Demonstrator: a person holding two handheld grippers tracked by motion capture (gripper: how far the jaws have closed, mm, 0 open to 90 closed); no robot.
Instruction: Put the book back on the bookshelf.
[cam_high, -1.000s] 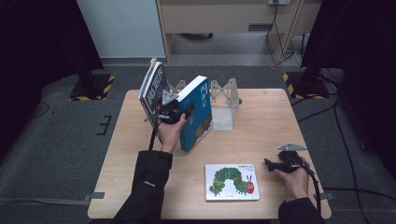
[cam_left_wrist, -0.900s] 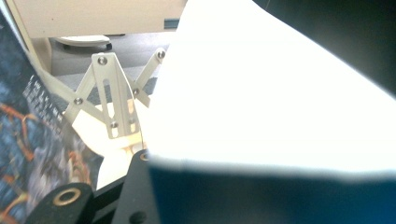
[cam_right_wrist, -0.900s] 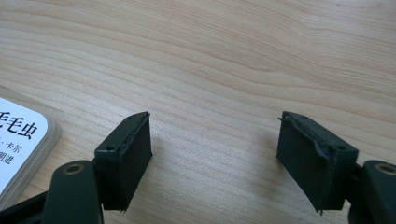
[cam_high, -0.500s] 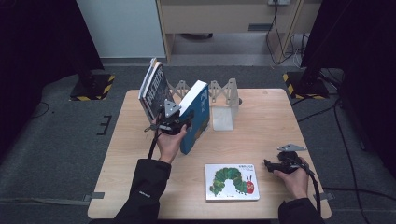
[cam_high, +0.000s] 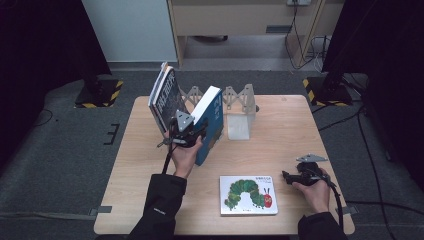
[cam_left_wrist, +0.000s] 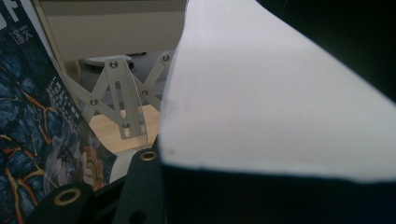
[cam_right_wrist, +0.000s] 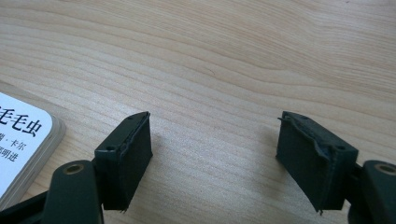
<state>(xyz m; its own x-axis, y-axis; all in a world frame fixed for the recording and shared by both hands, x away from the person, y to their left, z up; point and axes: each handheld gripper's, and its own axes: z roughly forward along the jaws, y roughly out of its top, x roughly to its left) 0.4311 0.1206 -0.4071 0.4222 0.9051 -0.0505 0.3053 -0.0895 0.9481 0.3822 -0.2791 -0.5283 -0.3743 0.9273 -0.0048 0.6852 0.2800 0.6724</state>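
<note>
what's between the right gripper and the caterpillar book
Nothing: only bare table separates the right gripper from the caterpillar book, as the high view shows.

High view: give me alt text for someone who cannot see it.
The left gripper is shut on a thick blue book, tilted beside a dark-covered book that leans in a metal rack at the far edge of the wooden table. Near the front edge a caterpillar picture book lies flat, with the open right gripper low beside it.
</note>
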